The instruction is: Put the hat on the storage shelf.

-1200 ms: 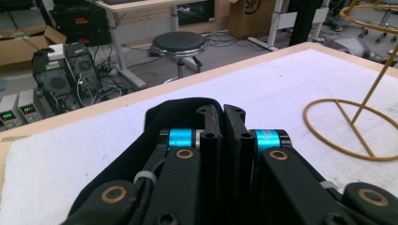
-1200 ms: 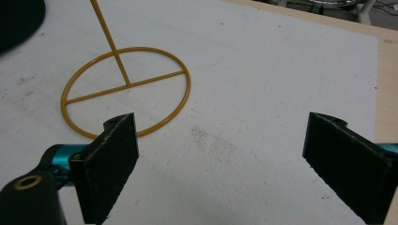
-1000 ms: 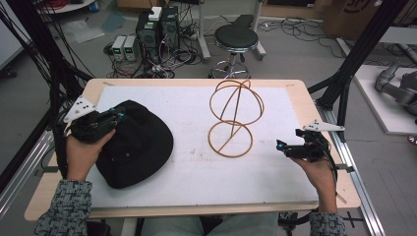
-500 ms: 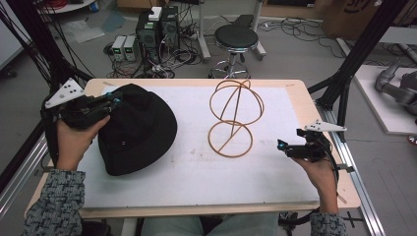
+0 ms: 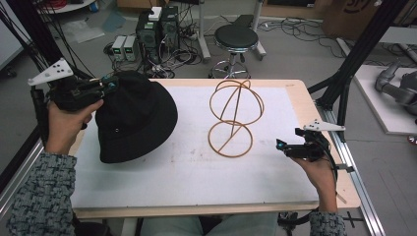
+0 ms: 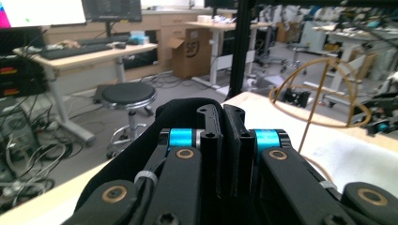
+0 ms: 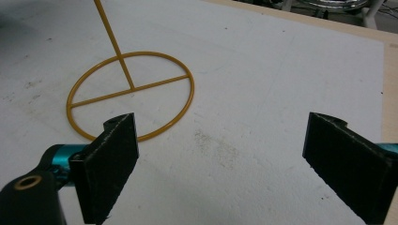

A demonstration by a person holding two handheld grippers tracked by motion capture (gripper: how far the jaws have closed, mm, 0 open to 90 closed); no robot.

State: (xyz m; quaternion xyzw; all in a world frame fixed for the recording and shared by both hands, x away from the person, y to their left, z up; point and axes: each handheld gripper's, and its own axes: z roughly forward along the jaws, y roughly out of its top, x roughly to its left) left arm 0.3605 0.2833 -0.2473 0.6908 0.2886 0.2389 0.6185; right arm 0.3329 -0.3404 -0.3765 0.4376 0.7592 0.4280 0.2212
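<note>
A black bucket hat [image 5: 135, 118] hangs tilted over the table's left part, its lower brim near the white mat [image 5: 187, 177]. My left gripper [image 5: 109, 84] is shut on the hat's far-left brim and holds it up; in the left gripper view the jaws [image 6: 230, 126] are pressed together on black fabric [image 6: 180, 110]. A gold wire hat stand [image 5: 232, 118], a round base ring with a wire sphere on a stem, stands mid-table, apart from the hat [image 6: 324, 91]. My right gripper [image 5: 282, 146] rests open near the right edge, with its jaws [image 7: 225, 133] wide apart and the stand's base ring [image 7: 131, 93] ahead of it.
The wooden table edge [image 5: 324, 123] frames the mat. Black frame posts [image 5: 351, 73] rise at the right corner. A stool [image 5: 236, 37] and computer boxes [image 5: 157, 24] with cables stand on the floor beyond the far edge.
My left gripper has risen and moved toward the far left corner, lifting the hat's brim and tilting the hat up off the mat. The right gripper has stayed still.
</note>
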